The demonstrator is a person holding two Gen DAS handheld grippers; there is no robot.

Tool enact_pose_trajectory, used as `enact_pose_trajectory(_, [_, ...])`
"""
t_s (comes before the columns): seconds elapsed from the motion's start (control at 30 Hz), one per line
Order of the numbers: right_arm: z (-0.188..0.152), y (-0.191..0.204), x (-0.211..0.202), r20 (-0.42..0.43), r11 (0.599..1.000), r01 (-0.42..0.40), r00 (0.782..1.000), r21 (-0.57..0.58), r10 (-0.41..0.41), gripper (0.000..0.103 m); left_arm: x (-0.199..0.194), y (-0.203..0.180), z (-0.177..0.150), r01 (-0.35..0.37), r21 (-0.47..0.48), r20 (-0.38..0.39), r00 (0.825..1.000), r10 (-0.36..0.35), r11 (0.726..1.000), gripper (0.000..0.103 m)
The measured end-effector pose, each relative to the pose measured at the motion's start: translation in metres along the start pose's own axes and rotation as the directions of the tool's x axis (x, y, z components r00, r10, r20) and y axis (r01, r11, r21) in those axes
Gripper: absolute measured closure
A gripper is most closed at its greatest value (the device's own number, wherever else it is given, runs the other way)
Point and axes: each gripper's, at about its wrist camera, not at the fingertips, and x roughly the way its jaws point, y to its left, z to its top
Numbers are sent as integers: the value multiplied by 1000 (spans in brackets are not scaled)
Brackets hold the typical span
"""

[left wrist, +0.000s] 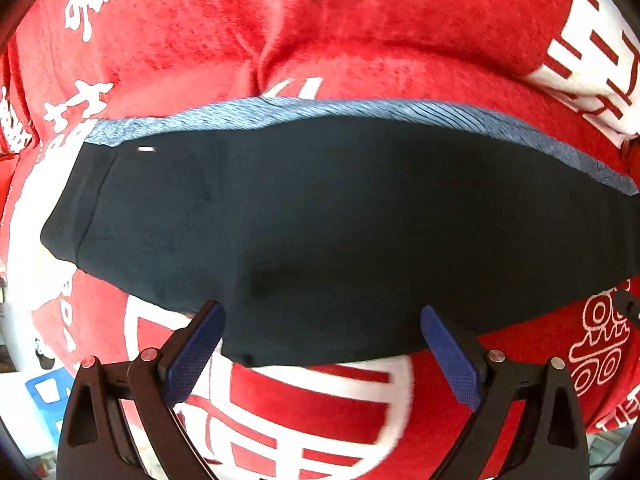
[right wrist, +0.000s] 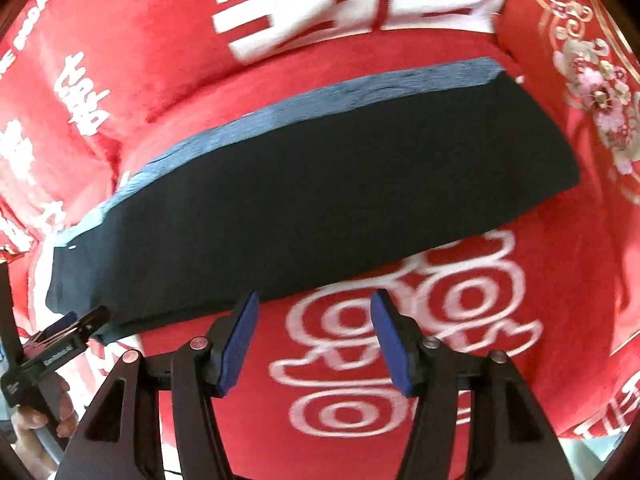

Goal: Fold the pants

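Dark navy pants (left wrist: pixel 340 216) lie flat and folded lengthwise on a red blanket (left wrist: pixel 320 40), with a lighter blue strip along the far edge (left wrist: pixel 320 110). The waistband end is at the left. My left gripper (left wrist: pixel 322 316) is open, its blue pads over the near edge of the pants, holding nothing. In the right wrist view the pants (right wrist: pixel 320 184) run diagonally from lower left to upper right. My right gripper (right wrist: pixel 314 304) is open and empty, just in front of the near edge. The left gripper (right wrist: pixel 68 330) shows at the lower left by the waistband end.
The red blanket (right wrist: pixel 400 360) with white characters covers the surface all round. A red pillow with gold floral pattern (right wrist: pixel 580 60) lies beyond the leg end at the right. A blue and white object (left wrist: pixel 44 392) sits off the blanket at the lower left.
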Motion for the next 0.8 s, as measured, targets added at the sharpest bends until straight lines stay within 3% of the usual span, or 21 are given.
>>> enact_pose_trajectory(0.17, [8, 59, 12, 34, 995, -85, 996, -49, 87, 43, 2, 27, 42, 6, 24, 80, 997, -8, 1000, 4])
enact_pose_trajectory(0.4, [73, 137, 52, 91, 987, -92, 990, -130, 104, 45, 48, 17, 119, 4, 54, 132, 991, -12, 999, 4])
enact_pose_trajectory(0.5, [89, 155, 79, 72, 983, -54, 995, -175, 67, 45, 70, 18, 126, -20, 64, 101, 995, 14, 998, 4])
enact_pose_trajectory(0.6, [95, 149, 103, 50, 984, 32, 998, -173, -24, 53, 80, 33, 121, 47, 26, 94, 994, -50, 999, 4])
enact_pose_trajectory(0.7, [97, 138, 103, 104, 984, 98, 991, -149, -83, 53, 80, 41, 116, 68, 29, 85, 994, -70, 997, 1])
enact_pose_trajectory(0.8, [100, 130, 102, 97, 990, 87, 992, -113, -76, 52, 79, 42, 104, 57, 76, 69, 996, -62, 996, 1])
